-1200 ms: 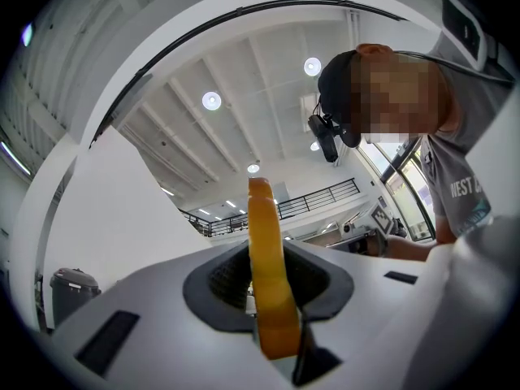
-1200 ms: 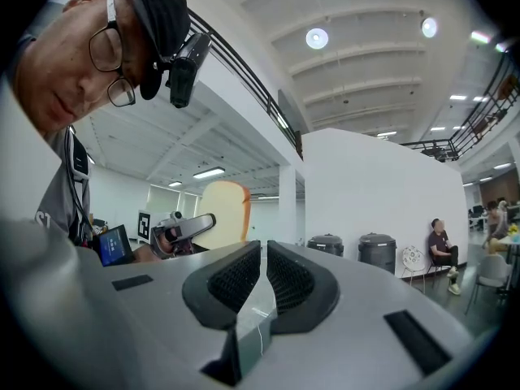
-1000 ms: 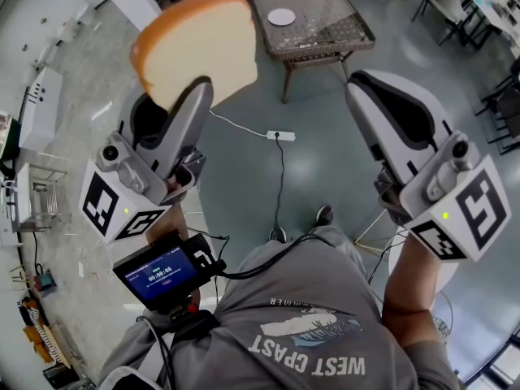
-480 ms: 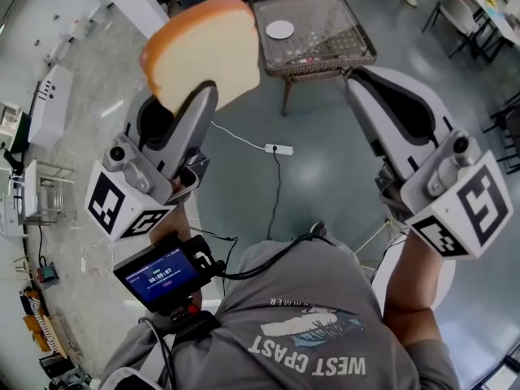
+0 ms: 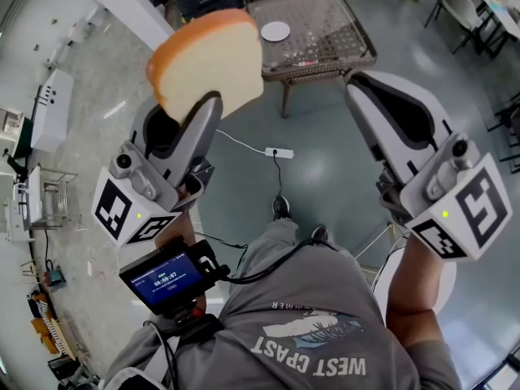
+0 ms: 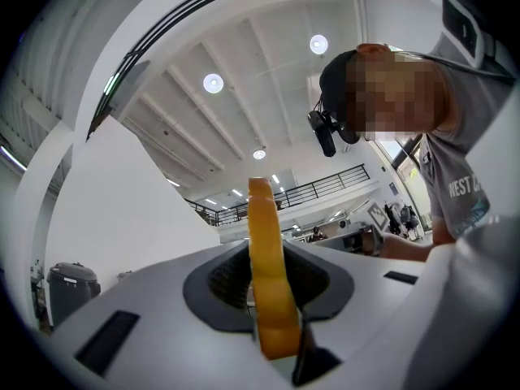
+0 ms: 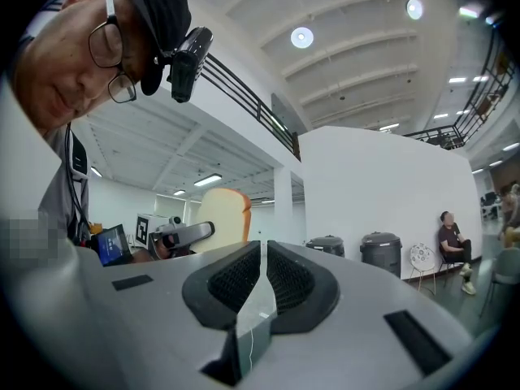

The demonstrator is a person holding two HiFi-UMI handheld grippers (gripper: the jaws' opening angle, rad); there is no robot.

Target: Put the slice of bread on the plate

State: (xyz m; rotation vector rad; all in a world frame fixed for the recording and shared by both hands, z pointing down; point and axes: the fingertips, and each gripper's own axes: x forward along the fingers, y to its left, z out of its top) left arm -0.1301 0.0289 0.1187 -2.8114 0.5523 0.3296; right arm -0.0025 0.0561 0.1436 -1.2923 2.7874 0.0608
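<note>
On the left, the left tool (image 5: 205, 104) was clamped on the lower edge of a pale slice of bread with an orange-brown crust (image 5: 207, 55). It held the slice upright in the air, tilted a little upward, well apart from the table. The pickup looked done, I thought; the carry and the setting-down were left. Ahead, a small round white plate (image 5: 275, 31) sat empty near the left edge of a square glass-topped wicker tabletop (image 5: 325, 19). On the right, the right tool (image 5: 355, 81) was held out about level, its jaws together on nothing.
</note>
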